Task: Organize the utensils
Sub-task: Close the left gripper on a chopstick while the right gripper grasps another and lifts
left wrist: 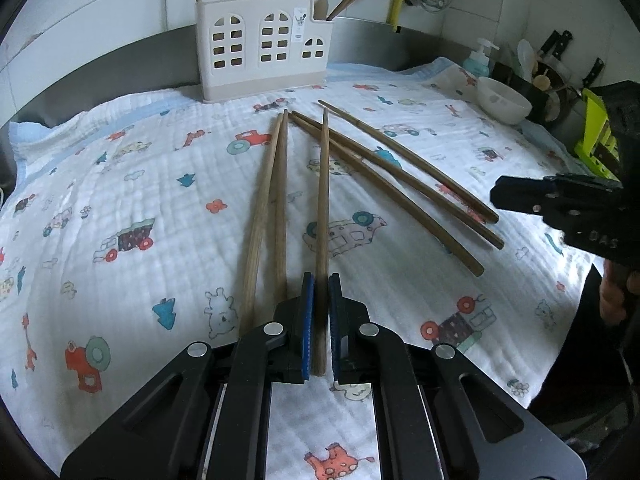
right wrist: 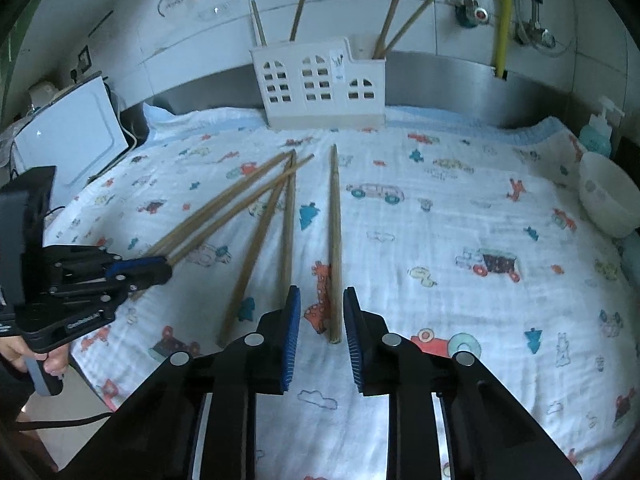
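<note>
Several wooden chopsticks lie on a printed cloth [left wrist: 120, 184]. My left gripper [left wrist: 321, 280] is shut on one chopstick [left wrist: 323, 200], which points toward the white utensil holder [left wrist: 264, 48]. Two chopsticks [left wrist: 268, 208] lie just to its left and three more [left wrist: 404, 176] fan out to its right. My right gripper [right wrist: 321, 300] is open, its jaws on either side of the near end of a single chopstick [right wrist: 335, 240] lying on the cloth. The holder [right wrist: 320, 84] has several chopsticks standing in it. The left gripper also shows in the right wrist view [right wrist: 156, 270].
A white bowl [left wrist: 504, 100] and a soap bottle [left wrist: 478, 58] stand at the far right, with knives and utensils behind. A white appliance [right wrist: 68, 136] stands at the left of the counter. A steel backsplash and tiled wall with pipes lie behind the holder.
</note>
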Demonstrator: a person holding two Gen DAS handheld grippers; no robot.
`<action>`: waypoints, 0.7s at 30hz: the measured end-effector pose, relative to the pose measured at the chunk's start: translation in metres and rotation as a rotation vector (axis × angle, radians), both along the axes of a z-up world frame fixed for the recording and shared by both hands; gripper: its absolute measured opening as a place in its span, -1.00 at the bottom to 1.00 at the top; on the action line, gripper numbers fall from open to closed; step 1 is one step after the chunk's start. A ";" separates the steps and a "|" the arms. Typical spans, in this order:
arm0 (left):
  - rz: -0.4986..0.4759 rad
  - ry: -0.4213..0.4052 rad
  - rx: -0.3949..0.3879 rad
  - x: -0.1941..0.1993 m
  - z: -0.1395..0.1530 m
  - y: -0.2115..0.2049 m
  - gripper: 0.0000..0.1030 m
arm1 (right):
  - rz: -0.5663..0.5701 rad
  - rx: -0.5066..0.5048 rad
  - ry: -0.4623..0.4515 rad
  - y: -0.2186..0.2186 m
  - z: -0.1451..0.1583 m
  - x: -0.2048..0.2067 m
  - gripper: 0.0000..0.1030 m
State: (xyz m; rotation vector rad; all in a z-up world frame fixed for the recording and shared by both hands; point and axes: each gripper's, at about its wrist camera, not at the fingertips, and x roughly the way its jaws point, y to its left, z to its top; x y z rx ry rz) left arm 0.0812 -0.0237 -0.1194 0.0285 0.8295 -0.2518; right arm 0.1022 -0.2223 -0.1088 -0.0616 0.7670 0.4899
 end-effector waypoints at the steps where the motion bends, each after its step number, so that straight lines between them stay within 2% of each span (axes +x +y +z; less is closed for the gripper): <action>1: -0.006 0.000 -0.002 0.000 0.000 0.000 -0.89 | -0.002 0.000 0.004 0.000 -0.002 0.002 -0.63; 7: -0.019 0.000 -0.020 -0.001 -0.001 0.002 -0.88 | -0.013 -0.008 0.034 0.005 -0.016 0.012 -0.70; 11: -0.027 -0.006 -0.021 -0.001 -0.001 0.002 -0.84 | -0.023 -0.030 0.015 0.010 -0.017 0.014 -0.72; 14: -0.036 -0.002 -0.028 -0.001 -0.002 0.003 -0.84 | -0.035 -0.064 -0.001 0.014 -0.017 0.015 -0.85; 21: -0.030 0.000 -0.049 -0.001 0.002 0.003 -0.90 | -0.038 -0.064 -0.026 0.010 -0.009 0.010 -0.86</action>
